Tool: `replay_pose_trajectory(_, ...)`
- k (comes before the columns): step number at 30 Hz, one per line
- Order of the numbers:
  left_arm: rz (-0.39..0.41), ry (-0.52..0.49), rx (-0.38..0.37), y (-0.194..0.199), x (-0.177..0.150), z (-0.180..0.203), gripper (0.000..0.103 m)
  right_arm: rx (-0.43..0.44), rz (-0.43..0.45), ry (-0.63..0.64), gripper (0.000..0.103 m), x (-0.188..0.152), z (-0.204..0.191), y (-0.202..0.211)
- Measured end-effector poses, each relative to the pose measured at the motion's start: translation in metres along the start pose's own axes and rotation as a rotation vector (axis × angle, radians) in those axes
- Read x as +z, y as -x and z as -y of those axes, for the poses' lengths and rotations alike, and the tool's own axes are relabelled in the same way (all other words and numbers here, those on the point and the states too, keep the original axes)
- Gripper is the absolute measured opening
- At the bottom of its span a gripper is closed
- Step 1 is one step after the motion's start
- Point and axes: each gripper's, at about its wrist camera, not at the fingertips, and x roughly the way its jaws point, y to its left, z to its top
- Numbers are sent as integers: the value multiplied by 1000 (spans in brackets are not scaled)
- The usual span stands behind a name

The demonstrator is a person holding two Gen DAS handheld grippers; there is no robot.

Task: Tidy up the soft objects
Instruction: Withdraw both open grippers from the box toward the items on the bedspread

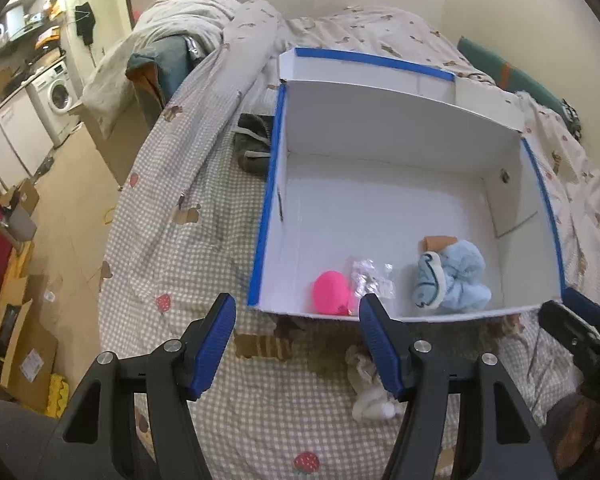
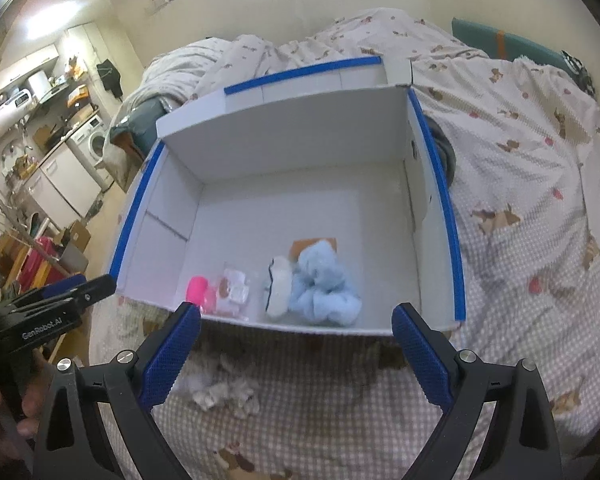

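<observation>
White box (image 1: 400, 208) on bed (image 1: 204, 208): holds pink toy (image 1: 331, 293), clear packet (image 1: 370, 278), light-blue plush (image 1: 458, 276). White cloth (image 1: 370, 394) outside, before box. Left gripper (image 1: 298, 312), right gripper (image 2: 296, 320): jaws apart, empty.

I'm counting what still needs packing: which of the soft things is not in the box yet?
The white fluffy bundle, lying on the checked bedspread before the box; the pink ball and blue plush lie inside.
</observation>
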Motion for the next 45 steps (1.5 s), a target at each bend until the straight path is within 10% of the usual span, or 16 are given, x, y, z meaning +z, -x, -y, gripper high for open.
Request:
replay_pose_trajectory(22, -81, -67, 12, -9, -41, 0, 62, 13, -115, -61, 102, -27, 15, -10)
replay_pose_trajectory(36, -196, 80, -43, -27, -36, -24, 62, 101, -371, 56, 102, -48, -37, -79)
replay_pose_trajectory(41, -214, 93, -49, -31, -37, -25, 62, 138, -445, 39, 78, -58, -42, -100)
replay_pose_trajectory(45, -232, 126, -54, -35, -38, -31, 62, 178, -452, 42, 40, -59, -45, -103)
